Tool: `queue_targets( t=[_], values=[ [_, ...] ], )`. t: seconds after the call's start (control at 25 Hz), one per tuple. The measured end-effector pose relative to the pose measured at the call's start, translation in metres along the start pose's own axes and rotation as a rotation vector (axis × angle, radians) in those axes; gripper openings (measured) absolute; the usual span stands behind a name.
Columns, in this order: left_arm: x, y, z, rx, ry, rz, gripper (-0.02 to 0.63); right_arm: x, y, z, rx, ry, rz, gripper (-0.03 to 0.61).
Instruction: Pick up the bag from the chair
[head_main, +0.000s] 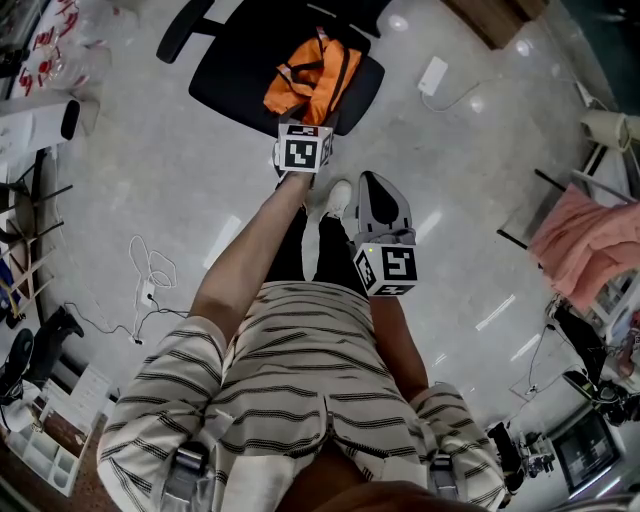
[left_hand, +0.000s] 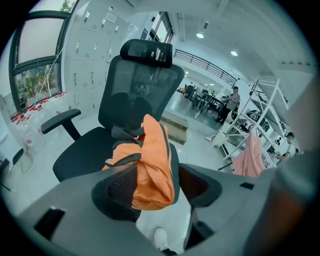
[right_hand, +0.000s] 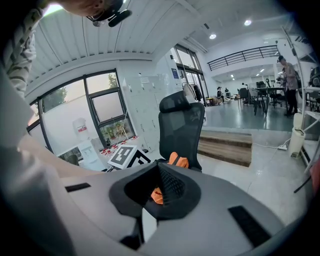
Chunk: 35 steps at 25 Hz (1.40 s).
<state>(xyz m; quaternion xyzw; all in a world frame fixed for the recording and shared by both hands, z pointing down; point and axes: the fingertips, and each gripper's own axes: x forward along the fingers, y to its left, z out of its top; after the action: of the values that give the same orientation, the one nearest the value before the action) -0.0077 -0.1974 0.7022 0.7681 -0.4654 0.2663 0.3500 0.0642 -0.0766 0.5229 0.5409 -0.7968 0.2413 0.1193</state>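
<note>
Grey left gripper (left_hand: 159, 186), jaws spread wide, straddles an upright fold of the orange bag (left_hand: 152, 165) at the near edge of the black chair (left_hand: 80, 155) seat. This appears to be the approach step, so closing on the fold should follow. Bag's long axis runs roughly near to far. Right gripper (right_hand: 159, 189) closed, empty.

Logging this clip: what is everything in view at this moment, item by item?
chair: one, black, floor ahead.
bag: one, orange with dark straps, on the chair's seat.
box with cord: one, white, floor right of the chair.
cables: loose tangle, white, floor at left.
cloth: one, pink, hanging at right.
shirt: one, striped, on the person.
shoe: one, white, floor between the grippers.
left gripper: one, grey, fingers apart, bag's near end seen between them.
right gripper: one, grey, fingers together, near the person's leg.
</note>
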Motion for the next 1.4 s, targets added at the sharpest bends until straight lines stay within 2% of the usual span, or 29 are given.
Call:
queue_targets(
  t=[0.32, 0.64, 1.12, 1.4],
  values=[
    [0.013, 0.001, -0.009, 0.011, 0.067, 0.012, 0.253, 0.003, -0.001, -0.001, -0.005, 0.015, -0.004, 0.018],
    [0.02, 0.001, -0.015, -0.006, 0.097, 0.004, 0.207, 0.005, -0.006, -0.001, 0.002, 0.018, -0.014, 0.018],
    [0.017, 0.006, -0.02, 0.003, 0.1, 0.012, 0.054, 0.007, -0.009, 0.002, 0.001, 0.01, -0.019, 0.018],
    [0.011, 0.007, -0.019, 0.003, 0.087, 0.013, 0.037, 0.004, -0.01, 0.002, 0.002, 0.01, -0.024, 0.018]
  ],
)
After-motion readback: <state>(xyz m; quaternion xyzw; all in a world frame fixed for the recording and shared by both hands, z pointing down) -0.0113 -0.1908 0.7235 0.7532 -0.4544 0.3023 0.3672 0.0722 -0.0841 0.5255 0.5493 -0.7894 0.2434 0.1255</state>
